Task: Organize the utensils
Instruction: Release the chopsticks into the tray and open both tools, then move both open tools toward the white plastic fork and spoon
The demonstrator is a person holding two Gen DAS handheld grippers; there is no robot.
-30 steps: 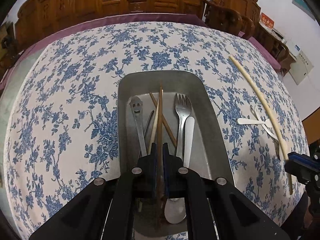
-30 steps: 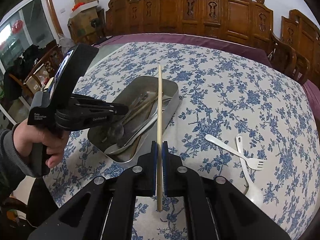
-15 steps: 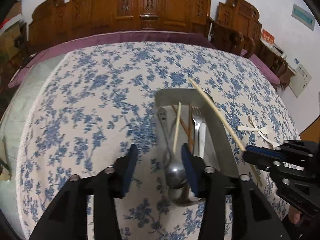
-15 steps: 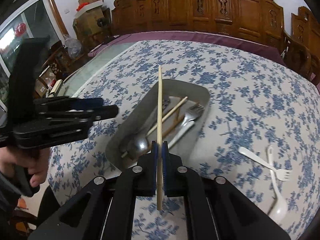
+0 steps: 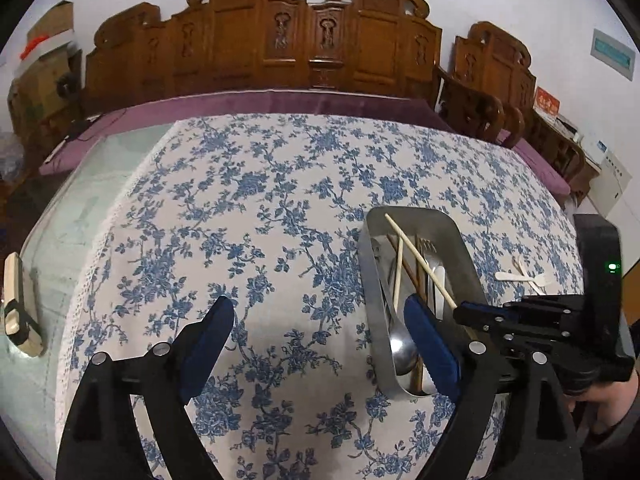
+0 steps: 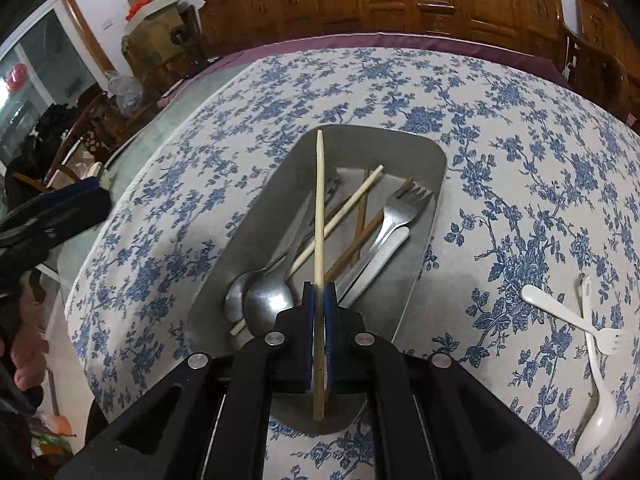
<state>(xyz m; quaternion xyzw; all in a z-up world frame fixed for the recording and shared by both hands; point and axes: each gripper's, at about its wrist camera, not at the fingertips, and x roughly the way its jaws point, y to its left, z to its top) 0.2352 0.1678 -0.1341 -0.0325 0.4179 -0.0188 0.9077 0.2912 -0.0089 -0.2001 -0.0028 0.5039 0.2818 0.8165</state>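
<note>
Since 1 s ago the left gripper [image 5: 316, 336] let its dark chopstick go into the tray [image 6: 424, 240], swung off to the left, jaws now spread w/ nothing; right gripper [image 6: 319, 304] came over the tray, jaws pinching the pale chopstick [image 6: 319, 208]. Step: drop-off; next prob. lower & release. Tray holds spoons, metal fork [image 6: 400, 212], chopsticks; two white plastic utensils [image 6: 568, 316] lie outside on the cloth.

carved wooden chairs [image 5: 304, 44]; cardboard boxes [image 6: 154, 4]
</note>
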